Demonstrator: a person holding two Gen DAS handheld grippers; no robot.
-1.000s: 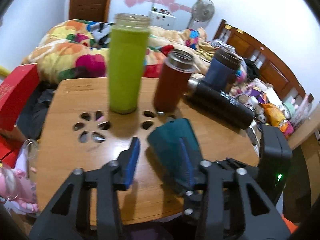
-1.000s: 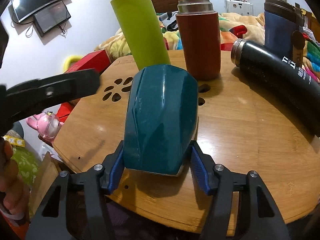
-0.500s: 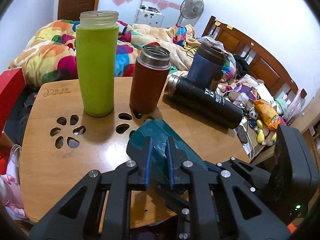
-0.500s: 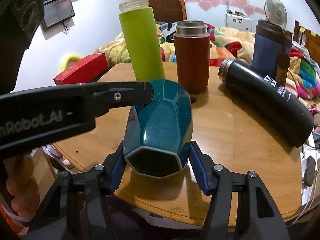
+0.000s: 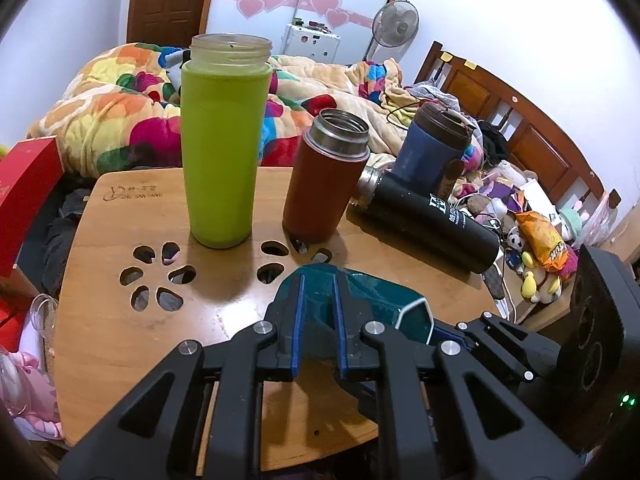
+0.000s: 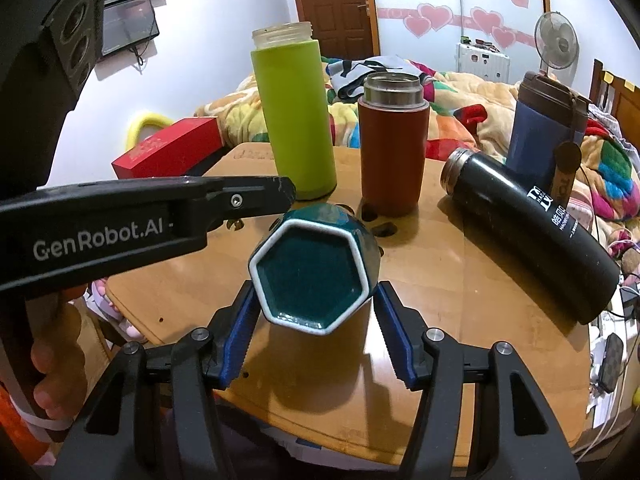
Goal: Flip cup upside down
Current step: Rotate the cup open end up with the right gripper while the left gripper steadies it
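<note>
The teal hexagonal cup (image 6: 316,272) is held off the round wooden table (image 6: 460,280), lying roughly on its side with its white-rimmed mouth turned toward the right wrist camera, so the flip is judged to be about half made: the cup is neither upright nor yet mouth-down, and it has not been set on the table. The right gripper (image 6: 316,320) has its blue pads against the cup's two flanks near the mouth, jaws set at medium width and clamped on it. The left gripper (image 5: 318,320) reaches in from the side with its jaws narrow; in its own view its blue pads straddle the cup's closed end, and from the right view its tip meets the cup's upper left edge, but whether it truly pinches the cup or only steadies it cannot be told. Remaining work, as judged: complete the rotation, lower the mouth onto the table, release. Legible writing: "GenRobot.AI" in white on the left gripper's finger as seen from the right wrist; white lettering on the black flask (image 6: 532,236) lying on its side, too small to read with confidence; a burned-in logo at the table's far edge, unreadable. Standing behind are a green bottle (image 5: 222,140), a red-brown thermos (image 5: 324,176) and a blue tumbler (image 5: 434,148).
</note>
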